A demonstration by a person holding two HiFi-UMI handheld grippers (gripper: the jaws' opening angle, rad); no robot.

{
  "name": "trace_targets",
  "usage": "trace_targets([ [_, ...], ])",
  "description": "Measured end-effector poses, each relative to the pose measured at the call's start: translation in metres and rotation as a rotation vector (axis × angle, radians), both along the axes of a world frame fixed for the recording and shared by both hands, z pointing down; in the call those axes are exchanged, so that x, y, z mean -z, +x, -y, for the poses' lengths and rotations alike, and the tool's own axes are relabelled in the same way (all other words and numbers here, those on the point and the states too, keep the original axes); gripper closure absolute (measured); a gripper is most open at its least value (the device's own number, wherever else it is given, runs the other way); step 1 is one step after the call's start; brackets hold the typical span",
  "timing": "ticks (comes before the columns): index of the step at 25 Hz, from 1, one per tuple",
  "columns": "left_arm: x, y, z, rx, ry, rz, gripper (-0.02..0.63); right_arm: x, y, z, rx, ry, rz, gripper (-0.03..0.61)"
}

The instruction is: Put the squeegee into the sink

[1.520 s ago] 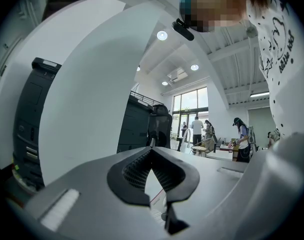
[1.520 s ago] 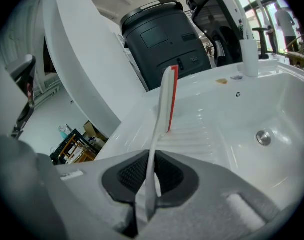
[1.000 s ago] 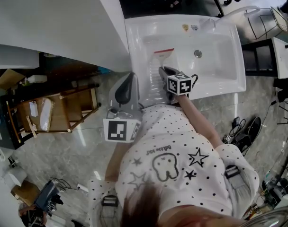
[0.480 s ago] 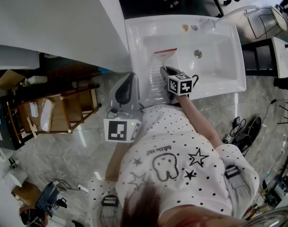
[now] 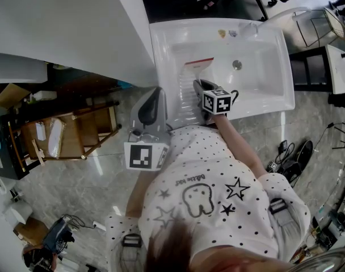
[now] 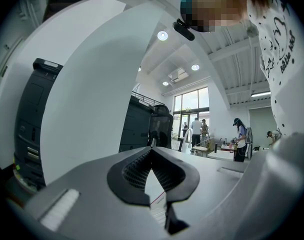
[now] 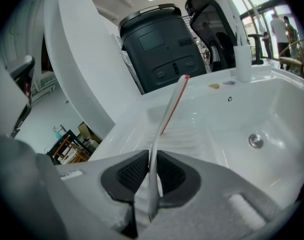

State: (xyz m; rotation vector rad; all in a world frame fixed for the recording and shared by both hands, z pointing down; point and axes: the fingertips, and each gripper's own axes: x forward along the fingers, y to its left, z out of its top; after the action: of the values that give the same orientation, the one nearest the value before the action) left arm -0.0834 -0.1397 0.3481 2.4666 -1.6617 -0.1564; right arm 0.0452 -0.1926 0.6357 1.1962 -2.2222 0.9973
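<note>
Clasps the squeegee [image 7: 168,111] narrowly in the right claw [image 7: 151,176], grip slacker than a second ago, blade end stretching ahead of the claw, low over the sink [image 7: 272,104]. Reads as release beginning: task nearly done. Keeps the left claw [image 6: 152,154] pinched together, empty.

White sink [image 5: 263,89]; whitish squeegee [image 5: 196,67] with red edge.

Grey marble floor [image 5: 99,180] spread below the left tongs [image 5: 155,92]. A wooden rack [image 5: 76,132] stood to their left, a white curved wall [image 5: 59,21] ahead. Far ahead of them tall windows [image 6: 192,104] and round ceiling lamps [image 6: 163,35] shone. Cables [image 5: 283,147] lay on the floor right of the right tongs [image 5: 196,86].
</note>
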Motion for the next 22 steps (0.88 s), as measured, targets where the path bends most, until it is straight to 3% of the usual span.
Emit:
trace_targets([
  [22, 0.0025, 0.0032, -0.0001, -0.009, 0.013, -0.002, 0.618, -0.0025, 0.0068, 0.0006, -0.021, -0.010, -0.019, 0.520],
])
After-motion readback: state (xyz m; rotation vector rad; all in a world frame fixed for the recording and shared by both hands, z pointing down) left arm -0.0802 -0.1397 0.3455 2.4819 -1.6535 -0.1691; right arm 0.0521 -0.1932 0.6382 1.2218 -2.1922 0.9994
